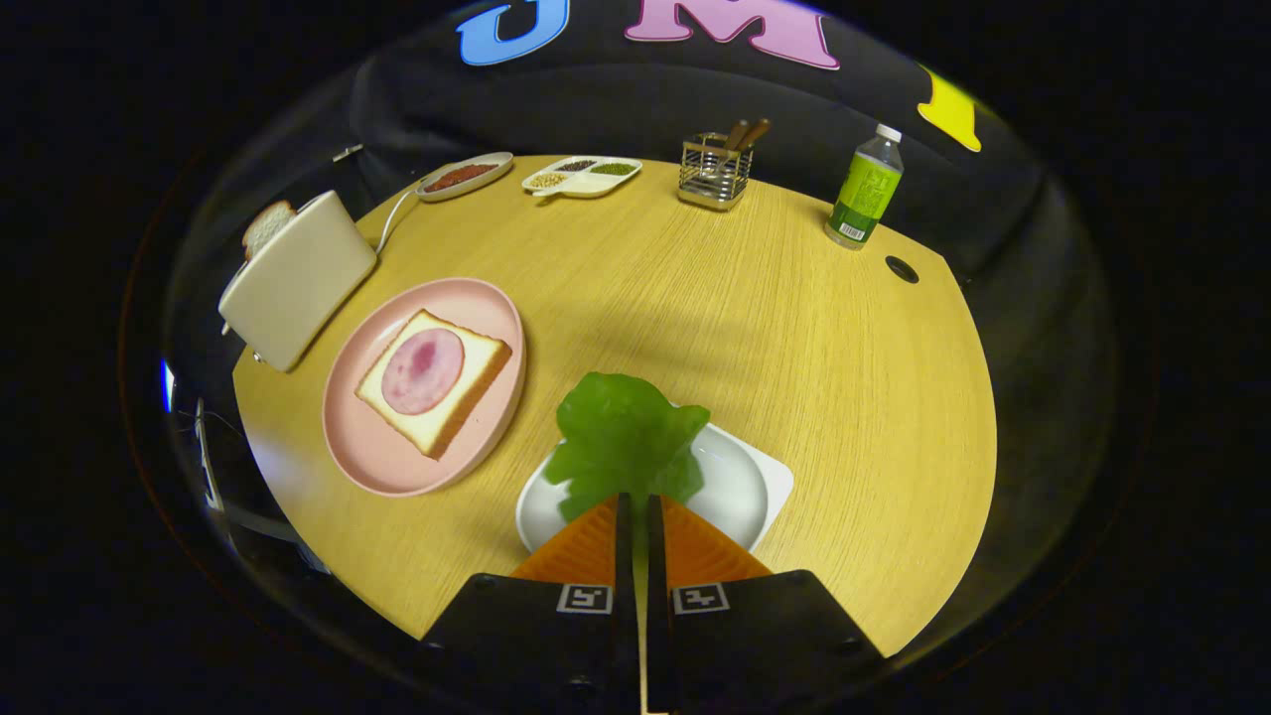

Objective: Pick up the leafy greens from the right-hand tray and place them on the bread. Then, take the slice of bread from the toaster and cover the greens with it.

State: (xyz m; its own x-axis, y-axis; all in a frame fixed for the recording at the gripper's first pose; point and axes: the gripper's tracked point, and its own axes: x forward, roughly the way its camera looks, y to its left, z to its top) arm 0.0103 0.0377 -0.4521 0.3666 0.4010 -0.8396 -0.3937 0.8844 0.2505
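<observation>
My gripper (638, 501) is shut on the leafy greens (626, 437), a flat green leaf that sticks out ahead of the fingertips and hangs above the white tray (750, 492). To the left of the fingers, a pink plate (382, 457) carries a slice of bread (467, 392) topped with a round piece of ham (423, 370). Beyond that plate stands a cream toaster (298, 278) with a second bread slice (266, 226) poking out of its top.
On the round wooden table (794, 328), at the far side, are a small oval dish (465, 176), a divided dish of seeds (582, 176), a wire utensil holder (715, 171) and a green-labelled bottle (866, 189). A dark hole (902, 269) sits near the bottle.
</observation>
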